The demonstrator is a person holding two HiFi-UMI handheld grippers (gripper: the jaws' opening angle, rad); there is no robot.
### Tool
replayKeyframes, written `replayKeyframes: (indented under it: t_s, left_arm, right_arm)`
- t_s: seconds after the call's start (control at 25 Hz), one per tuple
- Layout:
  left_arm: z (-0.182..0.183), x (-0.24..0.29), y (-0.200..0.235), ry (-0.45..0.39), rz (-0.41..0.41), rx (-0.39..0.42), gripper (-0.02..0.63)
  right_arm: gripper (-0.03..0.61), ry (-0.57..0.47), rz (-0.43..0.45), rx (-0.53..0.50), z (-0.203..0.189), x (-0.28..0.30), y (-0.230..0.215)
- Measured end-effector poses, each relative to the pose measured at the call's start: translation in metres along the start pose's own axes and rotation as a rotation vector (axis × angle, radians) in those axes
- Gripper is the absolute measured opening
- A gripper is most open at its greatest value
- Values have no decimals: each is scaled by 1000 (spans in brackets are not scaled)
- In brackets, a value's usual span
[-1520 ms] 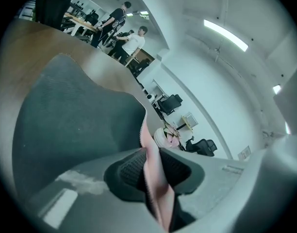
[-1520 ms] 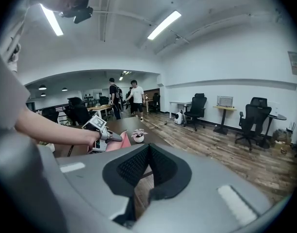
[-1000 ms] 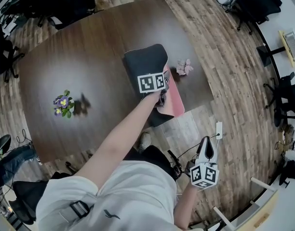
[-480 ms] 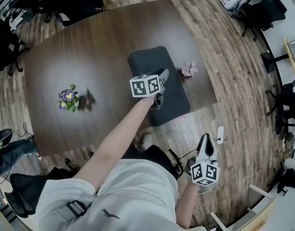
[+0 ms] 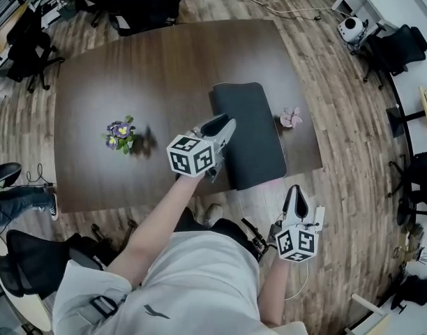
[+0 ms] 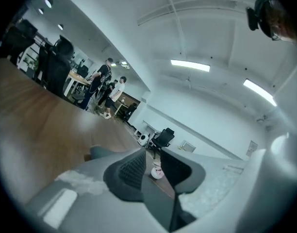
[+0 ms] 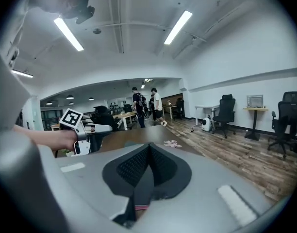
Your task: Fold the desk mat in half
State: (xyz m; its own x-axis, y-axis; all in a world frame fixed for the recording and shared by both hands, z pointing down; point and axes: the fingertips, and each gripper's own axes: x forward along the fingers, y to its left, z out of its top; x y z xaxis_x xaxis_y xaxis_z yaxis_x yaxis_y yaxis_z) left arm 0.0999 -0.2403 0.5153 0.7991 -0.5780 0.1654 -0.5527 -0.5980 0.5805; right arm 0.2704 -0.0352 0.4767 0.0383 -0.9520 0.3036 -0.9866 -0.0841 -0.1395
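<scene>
On the brown table (image 5: 130, 68): the desk mat (image 5: 250, 135), lying flat with the dark face up, toward the right and near side. Looks already doubled, judging by the narrow shape and a thin pink line at the near edge. Not possible to tell how exactly the two layers match. Near edge reaching the table edge, perhaps a little over it.

Left gripper (image 5: 220, 124) hovering beside the mat's left edge, pads a little apart, nothing between them. Through the gap, only the small pink flower (image 5: 291, 117), far beyond. Right gripper (image 5: 296, 195) held low, off the table on the near side, pads pressed together on nothing.

Possible troubles from here, only as a guess:
- Upper layer springing open, with no pad pressing on the fold.
- Mat sliding off the near side, because of the overhang and the smooth table top.
- Upper layer caught and dragged by the left pads during a careless retreat across the edge.
- Pink flower, just beside the mat's right edge, pushed by any sideways correction.

Purple flowers (image 5: 121, 131) well apart, so probably safe.
</scene>
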Motion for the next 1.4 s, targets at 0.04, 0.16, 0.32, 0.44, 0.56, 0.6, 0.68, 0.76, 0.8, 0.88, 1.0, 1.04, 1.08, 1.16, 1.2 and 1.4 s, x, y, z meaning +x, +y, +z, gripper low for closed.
replayKeyframes:
  t_s: [0.04, 0.16, 0.32, 0.44, 0.56, 0.6, 0.68, 0.76, 0.8, 0.88, 1.0, 1.04, 1.08, 1.16, 1.2, 1.4]
  left_arm:
    - [4, -10, 3, -11, 15, 20, 108]
    - [21, -45, 13, -55, 71, 74, 107]
    - [41, -94, 31, -99, 177, 127, 107]
    - [55, -135, 47, -140, 264, 137, 103]
    - [68, -170, 62, -188, 342, 140, 102]
    - [71, -180, 66, -203, 365, 142, 101]
    - [78, -203, 71, -233, 408, 149, 101]
    - [83, -227, 74, -259, 447, 151, 101]
    - [84, -238, 75, -269, 465, 152, 101]
    - [84, -260, 78, -287, 497, 153, 97]
    - [80, -288, 79, -310, 531, 153, 91]
    - [78, -295, 79, -316, 538, 152, 90]
    - [77, -300, 79, -322, 544, 151, 89]
    - [77, -307, 79, -334, 550, 152, 86]
    - [77, -309, 78, -337, 552, 157, 83]
    - [81, -304, 75, -336, 551, 176, 76]
  right_arm:
    - [2, -4, 21, -6, 3, 6, 6]
    - [2, -16, 82, -35, 15, 21, 23]
    - [0, -23, 151, -68, 29, 38, 39]
    - [0, -20, 207, -94, 37, 53, 58]
    - [0, -19, 279, -111, 40, 73, 80]
    - [0, -19, 303, -117, 41, 80, 87]
    - [2, -21, 350, -128, 42, 91, 105]
    - [0, -25, 391, -144, 45, 98, 123]
    - [0, -28, 409, -150, 46, 101, 131]
    - [0, -34, 439, -159, 47, 103, 146]
    - [0, -44, 471, -169, 46, 101, 163]
    - [0, -47, 477, -172, 45, 100, 167]
    - [0, -50, 482, -174, 45, 99, 170]
    - [0, -57, 485, -178, 46, 98, 172]
    - [0, -63, 484, -180, 47, 98, 171]
    - [-2, -88, 464, -184, 56, 96, 159]
